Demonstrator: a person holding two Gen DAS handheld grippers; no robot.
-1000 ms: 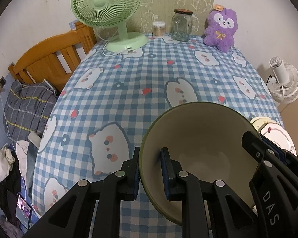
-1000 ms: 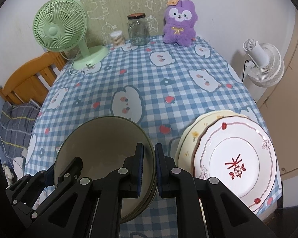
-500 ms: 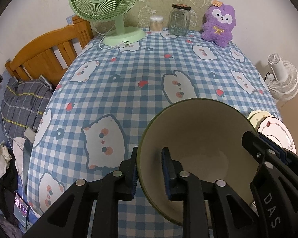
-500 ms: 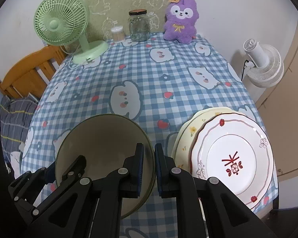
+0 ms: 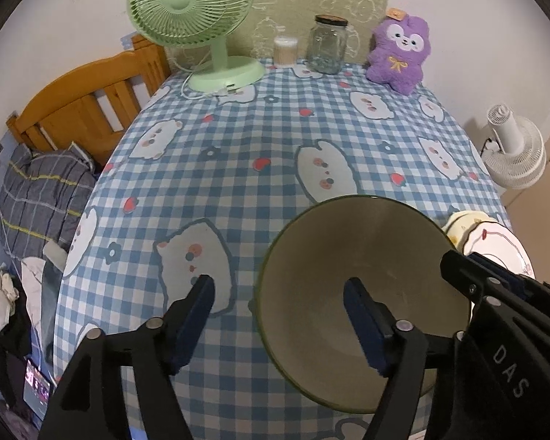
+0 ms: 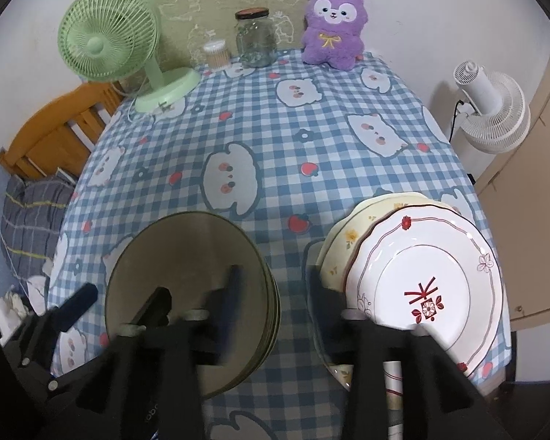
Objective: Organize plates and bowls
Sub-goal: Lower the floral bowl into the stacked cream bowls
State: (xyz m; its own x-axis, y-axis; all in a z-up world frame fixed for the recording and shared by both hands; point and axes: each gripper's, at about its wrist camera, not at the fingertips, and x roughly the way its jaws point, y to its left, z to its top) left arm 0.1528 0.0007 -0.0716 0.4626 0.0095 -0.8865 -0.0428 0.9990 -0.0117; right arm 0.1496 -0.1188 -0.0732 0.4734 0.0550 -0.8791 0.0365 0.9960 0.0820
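Note:
An olive-green bowl (image 5: 366,249) sits on the checked tablecloth near the front edge. In the right wrist view it (image 6: 179,249) tops a nested stack, with several rims showing at its right side. My left gripper (image 5: 280,308) straddles the bowl's left rim, its jaws opening and its pads off the rim. My right gripper (image 6: 275,289) is blurred, with jaws opening around the right rim and not pressing it. To the right, a white plate with red flowers (image 6: 421,286) lies on a cream plate with yellow flowers (image 6: 348,238).
At the back stand a green desk fan (image 5: 190,3), a cotton-swab tub (image 5: 285,49), a glass jar (image 5: 328,44) and a purple plush (image 5: 399,51). A white floor fan (image 6: 491,106) stands off the right edge, a wooden bed frame (image 5: 88,106) off the left.
Both grippers were shut on the bowl's rim, left and right. Their jaws have now spread apart and let go. The bowl stays where it was, and neither hand has shifted.

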